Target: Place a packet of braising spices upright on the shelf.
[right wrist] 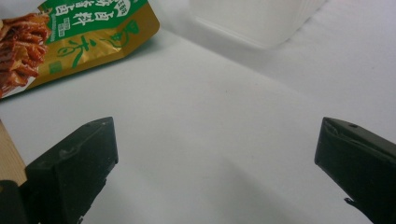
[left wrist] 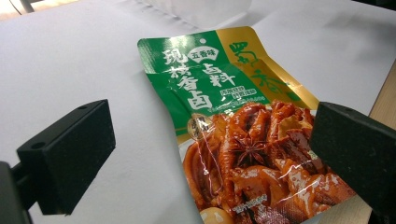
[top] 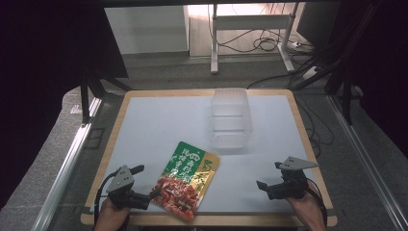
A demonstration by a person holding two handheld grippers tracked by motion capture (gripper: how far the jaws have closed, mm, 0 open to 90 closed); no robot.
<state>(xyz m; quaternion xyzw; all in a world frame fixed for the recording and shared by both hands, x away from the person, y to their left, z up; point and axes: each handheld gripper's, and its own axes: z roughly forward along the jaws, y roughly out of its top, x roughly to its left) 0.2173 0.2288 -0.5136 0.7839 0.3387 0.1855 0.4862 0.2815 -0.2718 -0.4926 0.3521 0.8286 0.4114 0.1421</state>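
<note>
A green, gold and red food pouch point(top: 187, 180) lies flat on the white mat near the table's front edge. In the left gripper view the pouch point(left wrist: 233, 116) lies just ahead of my left gripper point(left wrist: 210, 154), which is open; the right jaw overlaps the pouch's edge in the picture and no pad presses on it. In the high view the left gripper point(top: 146, 183) sits at the pouch's left side. My right gripper point(top: 269, 175) stands open at the front right over bare mat, well apart from the pouch point(right wrist: 79, 37). Its jaws point(right wrist: 217, 163) hold nothing.
A clear plastic container point(top: 231, 120) stands behind the pouch toward the table's far edge, also seen as the container point(right wrist: 252, 18) ahead of the right gripper. The white mat point(top: 159, 120) has a wooden border. Metal rails flank the table; cables lie on the floor beyond.
</note>
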